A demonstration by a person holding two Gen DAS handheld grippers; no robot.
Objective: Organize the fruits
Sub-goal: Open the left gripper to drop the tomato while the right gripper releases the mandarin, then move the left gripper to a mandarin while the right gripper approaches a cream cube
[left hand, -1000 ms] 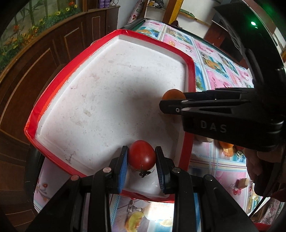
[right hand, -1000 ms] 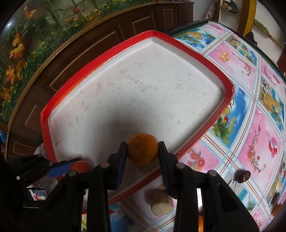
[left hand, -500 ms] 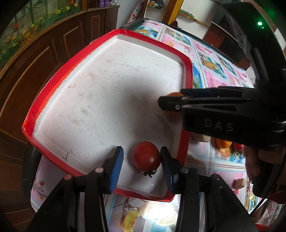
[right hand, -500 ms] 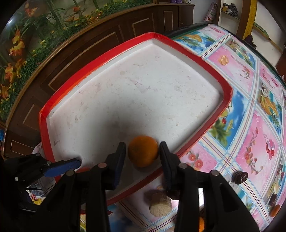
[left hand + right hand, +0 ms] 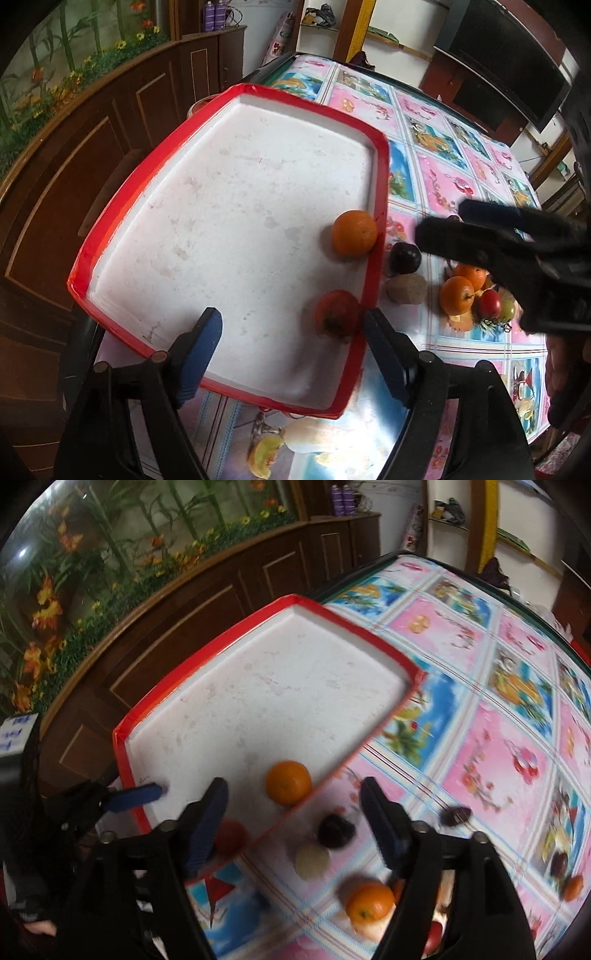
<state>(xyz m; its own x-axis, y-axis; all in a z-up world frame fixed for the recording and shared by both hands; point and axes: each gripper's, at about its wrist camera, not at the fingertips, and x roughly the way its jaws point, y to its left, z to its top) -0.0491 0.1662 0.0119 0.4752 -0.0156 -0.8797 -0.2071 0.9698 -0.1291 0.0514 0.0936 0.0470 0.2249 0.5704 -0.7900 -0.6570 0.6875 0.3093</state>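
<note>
A white tray with a red rim [image 5: 236, 88] [image 5: 221, 638] lies on the table. In it sit a red tomato [image 5: 337, 319] [image 5: 231, 836] and an orange [image 5: 354, 233] [image 5: 288, 782], both near the tray's right edge. My left gripper [image 5: 293, 350] is open and empty, drawn back above the tray's near edge, with the tomato just ahead of its right finger. My right gripper [image 5: 293, 818] is open and empty, raised behind the orange over the tray's rim. It shows as a blurred black shape in the left wrist view [image 5: 517, 251].
Loose fruit lies on the patterned tablecloth [image 5: 491, 753] right of the tray: a dark plum [image 5: 404, 258] [image 5: 336, 830], a brown kiwi [image 5: 406, 288] [image 5: 312, 860], oranges [image 5: 457, 295] [image 5: 371, 902], a small tomato [image 5: 489, 303]. A wooden cabinet [image 5: 92, 122] stands left of the table.
Both grippers have opened wide and drawn back up from the tray. The tomato and the orange, held a second ago, now lie free in the tray.
</note>
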